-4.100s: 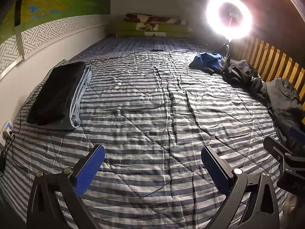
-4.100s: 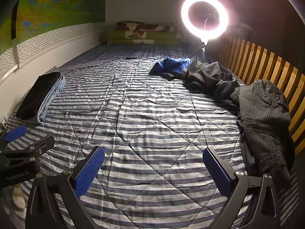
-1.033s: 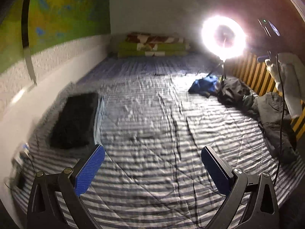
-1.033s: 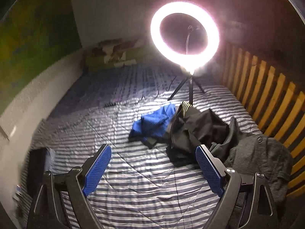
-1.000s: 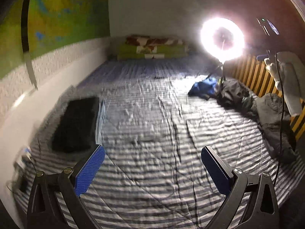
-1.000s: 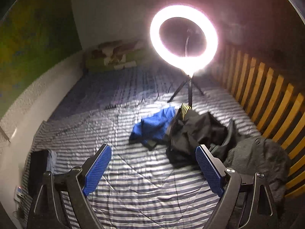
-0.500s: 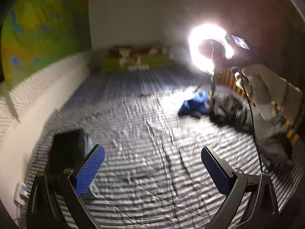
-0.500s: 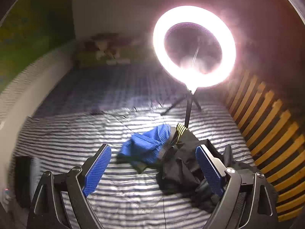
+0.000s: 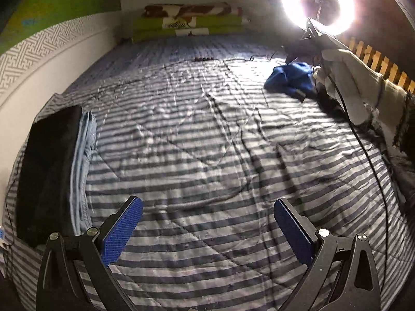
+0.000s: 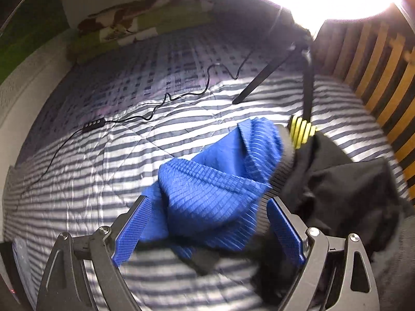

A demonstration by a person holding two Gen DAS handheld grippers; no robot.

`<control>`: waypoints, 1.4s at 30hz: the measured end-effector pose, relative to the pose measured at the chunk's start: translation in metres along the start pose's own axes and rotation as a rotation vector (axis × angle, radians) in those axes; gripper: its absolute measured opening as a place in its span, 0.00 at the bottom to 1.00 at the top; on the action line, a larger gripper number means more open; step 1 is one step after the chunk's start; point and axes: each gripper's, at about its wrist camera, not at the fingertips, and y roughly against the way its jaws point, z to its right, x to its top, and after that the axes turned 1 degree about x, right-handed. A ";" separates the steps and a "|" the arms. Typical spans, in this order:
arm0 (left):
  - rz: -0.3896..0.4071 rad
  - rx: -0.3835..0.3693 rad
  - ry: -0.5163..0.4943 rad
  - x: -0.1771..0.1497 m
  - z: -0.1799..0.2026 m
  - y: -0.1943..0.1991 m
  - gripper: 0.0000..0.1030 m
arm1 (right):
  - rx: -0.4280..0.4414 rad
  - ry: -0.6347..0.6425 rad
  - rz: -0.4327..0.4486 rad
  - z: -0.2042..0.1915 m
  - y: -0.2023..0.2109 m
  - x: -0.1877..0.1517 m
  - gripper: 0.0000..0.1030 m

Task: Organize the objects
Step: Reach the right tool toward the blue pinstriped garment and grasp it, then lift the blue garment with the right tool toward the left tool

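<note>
A crumpled blue ribbed garment [image 10: 215,181] lies on the striped bed, between the open fingers of my right gripper [image 10: 207,230]; the jaws stand wide around it, not closed. It also shows far right in the left wrist view [image 9: 290,80], under the gloved hand [image 9: 355,83] that holds the right gripper. A black garment [image 10: 342,189] with yellow-striped trim lies beside it. My left gripper [image 9: 207,230] is open and empty over the striped quilt [image 9: 202,142]. A folded black-and-light-blue stack [image 9: 52,171] lies at the left.
A lit ring light [image 9: 319,2] on a tripod [image 10: 306,88] stands on the bed behind the clothes. Its cable with a remote [image 10: 94,124] runs across the quilt. Wooden slats [image 10: 376,59] bound the right side, a wall the left. Folded green bedding [image 9: 189,26] lies at the far end.
My right gripper has moved forward and down onto the blue garment, which now sits between its fingers. The left gripper has swung and steadied over the bed.
</note>
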 end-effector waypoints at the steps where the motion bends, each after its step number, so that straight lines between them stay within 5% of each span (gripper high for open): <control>1: -0.004 0.000 0.009 -0.003 -0.002 -0.003 0.99 | -0.011 0.006 -0.012 -0.002 -0.009 -0.001 0.85; 4: -0.018 -0.015 0.060 -0.016 -0.012 -0.005 0.99 | -0.043 0.076 -0.045 -0.012 -0.030 -0.012 0.85; 5: -0.025 -0.015 0.068 -0.020 -0.014 -0.006 0.99 | -0.050 0.102 -0.037 -0.013 -0.030 -0.017 0.62; 6: -0.031 -0.010 0.065 -0.024 -0.015 -0.006 0.99 | -0.062 0.124 -0.045 -0.014 -0.030 -0.021 0.18; 7: -0.033 0.001 0.056 -0.028 -0.014 -0.005 0.99 | -0.066 0.133 -0.065 -0.013 -0.029 -0.026 0.09; 15: -0.031 0.036 0.087 -0.057 -0.020 0.025 0.99 | 0.178 0.153 -0.013 0.024 0.078 -0.110 0.06; 22: -0.009 0.046 0.101 -0.078 -0.001 0.076 0.99 | 0.344 0.187 -0.062 0.049 0.162 -0.267 0.06; 31: 0.028 0.052 0.042 -0.111 0.048 0.144 0.99 | 0.428 0.301 -0.064 0.051 0.241 -0.448 0.06; 37: 0.034 0.026 0.016 -0.128 0.079 0.161 0.99 | 0.443 0.318 -0.111 0.069 0.263 -0.514 0.06; 42: 0.017 -0.015 0.009 -0.131 0.102 0.154 0.99 | 0.441 0.295 -0.123 0.092 0.282 -0.537 0.06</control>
